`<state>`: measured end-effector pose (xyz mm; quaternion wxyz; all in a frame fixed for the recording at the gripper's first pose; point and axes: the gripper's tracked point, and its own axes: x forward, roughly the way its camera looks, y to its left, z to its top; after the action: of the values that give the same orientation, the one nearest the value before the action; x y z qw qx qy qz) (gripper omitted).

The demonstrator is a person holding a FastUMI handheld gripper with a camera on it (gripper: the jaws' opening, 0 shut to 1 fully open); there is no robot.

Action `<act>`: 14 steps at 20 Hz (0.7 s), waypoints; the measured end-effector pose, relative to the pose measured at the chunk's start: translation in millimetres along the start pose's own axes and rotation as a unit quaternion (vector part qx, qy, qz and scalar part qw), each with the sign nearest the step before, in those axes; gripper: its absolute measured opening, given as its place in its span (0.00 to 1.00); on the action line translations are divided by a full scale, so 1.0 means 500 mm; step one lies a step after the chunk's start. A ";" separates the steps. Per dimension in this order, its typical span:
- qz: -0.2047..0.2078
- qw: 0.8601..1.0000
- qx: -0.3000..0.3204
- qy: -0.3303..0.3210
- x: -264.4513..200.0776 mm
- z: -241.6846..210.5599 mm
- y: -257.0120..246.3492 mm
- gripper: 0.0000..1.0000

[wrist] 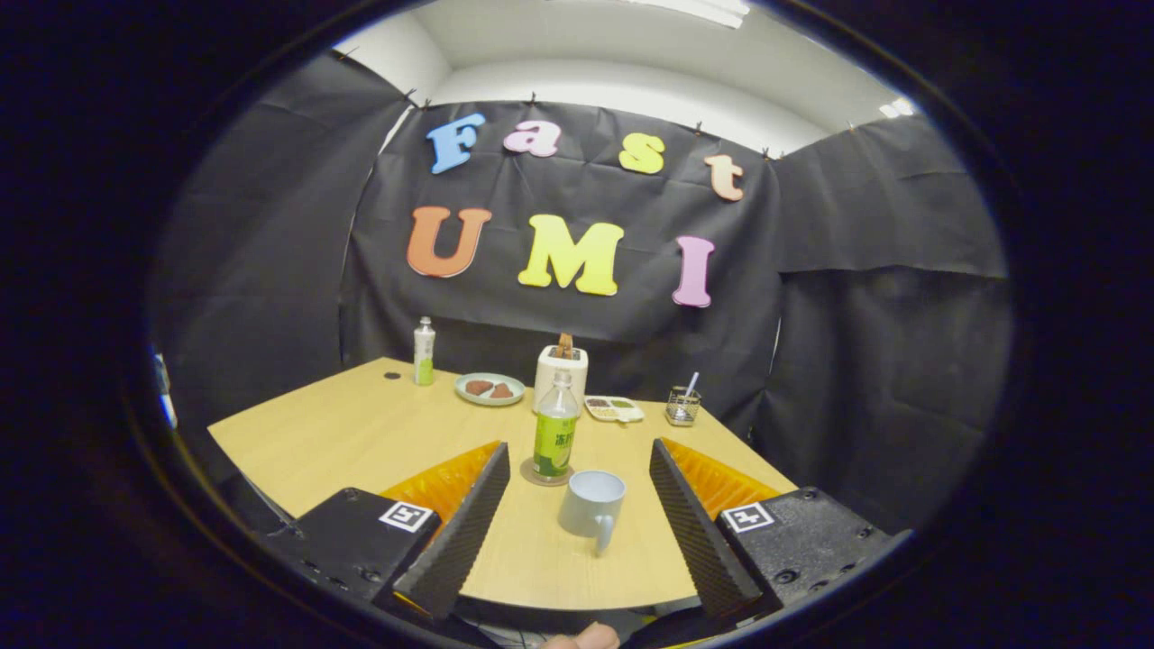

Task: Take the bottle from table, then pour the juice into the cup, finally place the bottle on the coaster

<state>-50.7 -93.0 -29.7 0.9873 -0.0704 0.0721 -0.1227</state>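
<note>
The tongs (pixel 577 518) hung apart and empty over the wooden table (pixel 361 433); a clear green-labelled plastic bottle (pixel 555 428) already stood on its round brown coaster (pixel 530 475) behind the pale blue mug (pixel 591 507), so probably only withdrawal remained.

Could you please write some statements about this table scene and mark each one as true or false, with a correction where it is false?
1. The bottle with the green label stands upright on the round coaster. True.
2. The gripper is shut on the bottle. False: its jaws stand wide open, with the bottle and the cup between and just ahead of them, untouched.
3. The cup lies on its side. False: it stands upright, mouth up, handle toward the camera.
4. A second, smaller bottle stands far back on the table. True.
5. The toaster behind the bottle is empty. False: something brown sticks up from its top.
</note>
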 end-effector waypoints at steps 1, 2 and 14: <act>0.002 1.000 -0.009 -0.001 -0.004 0.002 0.003 1.00; 0.004 1.000 -0.015 -0.002 -0.009 0.003 0.007 1.00; 0.035 0.999 0.034 -0.017 -0.073 0.020 0.024 1.00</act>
<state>-81.2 -70.8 -17.1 0.9939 -0.0364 0.0532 -0.0895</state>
